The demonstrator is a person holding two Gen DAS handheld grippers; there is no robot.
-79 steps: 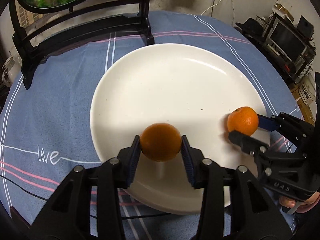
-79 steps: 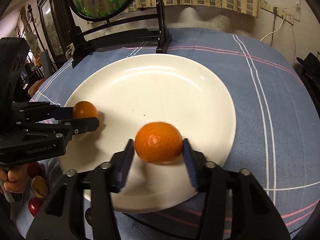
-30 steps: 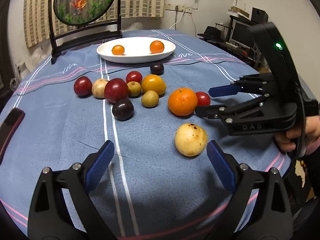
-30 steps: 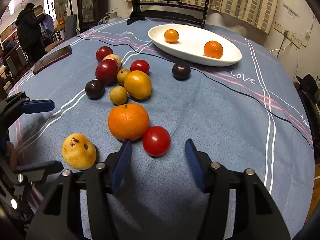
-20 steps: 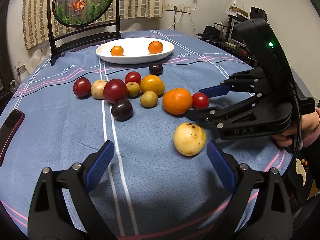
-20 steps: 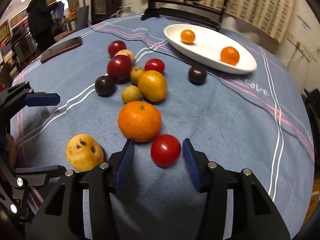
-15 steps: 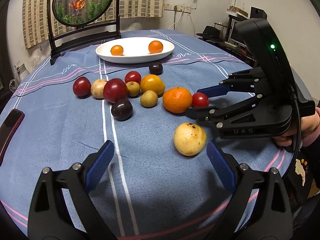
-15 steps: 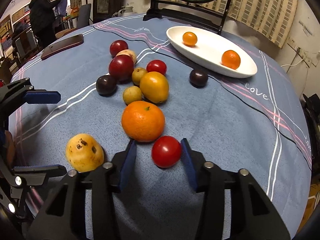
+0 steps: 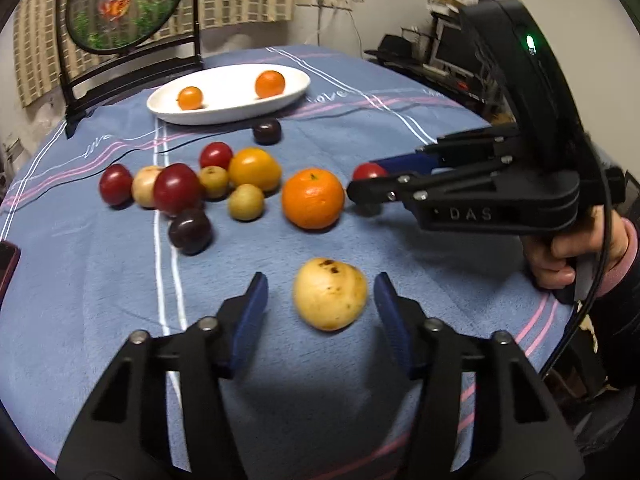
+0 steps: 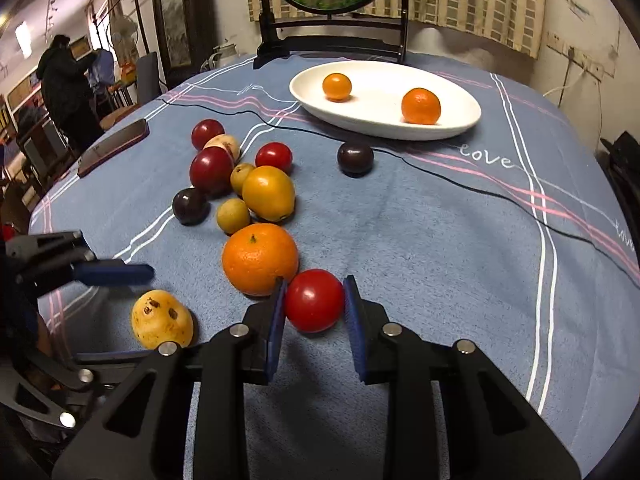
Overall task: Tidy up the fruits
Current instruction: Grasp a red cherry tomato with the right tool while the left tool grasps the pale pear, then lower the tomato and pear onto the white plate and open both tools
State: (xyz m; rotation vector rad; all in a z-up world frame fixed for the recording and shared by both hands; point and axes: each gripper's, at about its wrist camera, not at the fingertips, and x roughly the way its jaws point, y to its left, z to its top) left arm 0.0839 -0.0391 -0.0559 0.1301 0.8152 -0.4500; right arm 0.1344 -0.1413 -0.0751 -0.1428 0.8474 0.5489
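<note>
A yellow spotted fruit (image 9: 330,298) lies on the blue cloth between the fingers of my left gripper (image 9: 320,284). Its jaws are closing, with a gap still on each side of the fruit. My right gripper (image 10: 315,284) is shut on a small red tomato (image 10: 314,300), both pads pressing its sides, right beside a big orange (image 10: 260,258). In the left wrist view the right gripper (image 9: 366,178) shows from the side with the tomato (image 9: 368,170) in it. The white plate (image 9: 224,114) at the back holds two small oranges (image 9: 270,84).
Several loose fruits, red, dark purple and yellow (image 10: 268,194), cluster mid-table left of the big orange. A dark plum (image 10: 355,158) sits alone near the plate. A black cable (image 10: 440,176) crosses the cloth. A phone (image 10: 114,146) lies at the left edge. A person (image 10: 64,88) stands far left.
Both grippers left the plate and came back to the loose fruit. The left jaws have narrowed around the yellow fruit. The right jaws have shut on the red tomato.
</note>
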